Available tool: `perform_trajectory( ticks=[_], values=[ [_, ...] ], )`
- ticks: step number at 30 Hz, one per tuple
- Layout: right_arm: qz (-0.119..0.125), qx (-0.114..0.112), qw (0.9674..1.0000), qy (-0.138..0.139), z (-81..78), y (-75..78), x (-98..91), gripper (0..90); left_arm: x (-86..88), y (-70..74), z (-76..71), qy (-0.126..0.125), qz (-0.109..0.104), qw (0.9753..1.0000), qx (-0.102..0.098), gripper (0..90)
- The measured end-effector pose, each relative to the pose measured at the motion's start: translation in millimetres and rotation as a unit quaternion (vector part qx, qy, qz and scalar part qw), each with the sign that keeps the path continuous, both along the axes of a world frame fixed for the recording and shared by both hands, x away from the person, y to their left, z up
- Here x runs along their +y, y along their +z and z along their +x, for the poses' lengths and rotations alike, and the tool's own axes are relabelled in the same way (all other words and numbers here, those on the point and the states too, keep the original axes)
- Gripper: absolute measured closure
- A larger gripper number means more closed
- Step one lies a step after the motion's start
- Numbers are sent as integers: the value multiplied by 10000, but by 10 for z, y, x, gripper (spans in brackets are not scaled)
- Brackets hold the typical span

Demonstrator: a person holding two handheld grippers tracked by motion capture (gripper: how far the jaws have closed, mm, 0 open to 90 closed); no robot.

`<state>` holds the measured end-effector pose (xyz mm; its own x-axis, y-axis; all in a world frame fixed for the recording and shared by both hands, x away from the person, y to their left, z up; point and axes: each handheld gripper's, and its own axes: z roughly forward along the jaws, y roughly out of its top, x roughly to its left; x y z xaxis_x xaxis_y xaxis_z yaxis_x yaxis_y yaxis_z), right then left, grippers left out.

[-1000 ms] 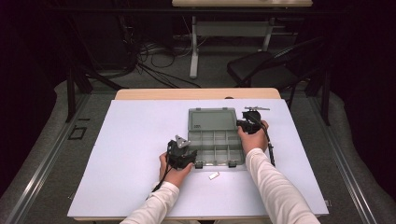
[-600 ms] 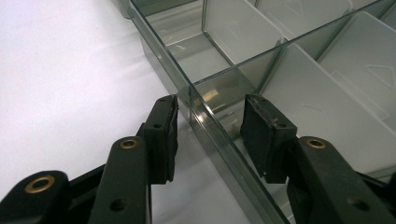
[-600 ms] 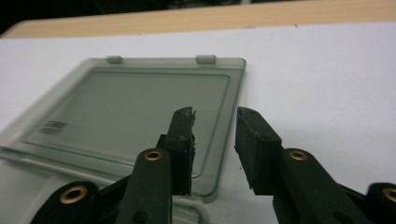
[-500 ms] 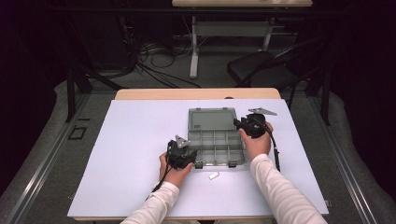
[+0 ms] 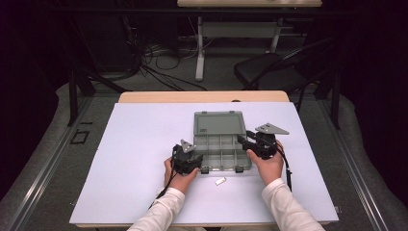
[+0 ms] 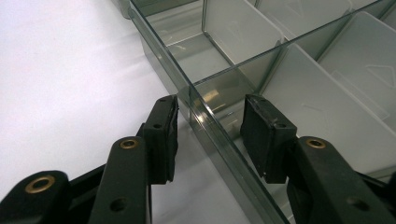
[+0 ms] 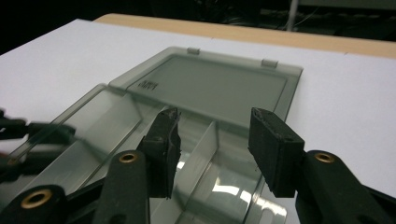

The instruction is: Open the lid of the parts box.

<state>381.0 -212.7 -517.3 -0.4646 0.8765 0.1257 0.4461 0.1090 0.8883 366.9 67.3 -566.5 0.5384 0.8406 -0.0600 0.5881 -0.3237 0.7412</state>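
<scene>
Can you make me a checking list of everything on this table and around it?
Surface: white table top, wooden edge at the far side.
Job's things: clear grey compartment box, lid flat open, compartments look empty.
Clutter: small white piece near the box.
Tongs: left tongs straddle the box wall, not pressing; right tongs open over the box, jaws just opened, nothing between.
Cables: tangle on the floor beyond.
Surroundings: dark chair, table legs.
</scene>
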Motion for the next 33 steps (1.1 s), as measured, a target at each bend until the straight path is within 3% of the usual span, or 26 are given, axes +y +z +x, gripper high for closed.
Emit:
perform_trajectory(
  ticks=[1,4,5,10,13,22,26,33],
  values=[
    [71,63,9999,101,-33,-25,-14,530,0,0,0,0,0,10000,-1,559],
    [130,-22,9998,135,-59,-32,-22,523,-1,0,0,1,2,10000,-2,559],
    [-39,-39,9998,191,-88,-24,-21,509,0,0,0,0,-1,10000,0,559],
    [-215,-91,9995,215,-131,-30,-38,486,-1,0,1,0,-1,10000,1,558],
    [-113,-142,9995,246,-148,-22,-53,476,-4,0,0,9,-12,10000,1,557],
    [-147,-264,9992,260,-187,18,-45,462,14,13,2,1,5,10000,-19,515],
    [-134,-216,9993,271,-181,15,-52,449,75,92,-30,51,-112,9999,-109,483],
    [-157,-285,9991,263,-195,49,-64,426,246,250,-186,59,-547,9979,-331,455]
  ],
)
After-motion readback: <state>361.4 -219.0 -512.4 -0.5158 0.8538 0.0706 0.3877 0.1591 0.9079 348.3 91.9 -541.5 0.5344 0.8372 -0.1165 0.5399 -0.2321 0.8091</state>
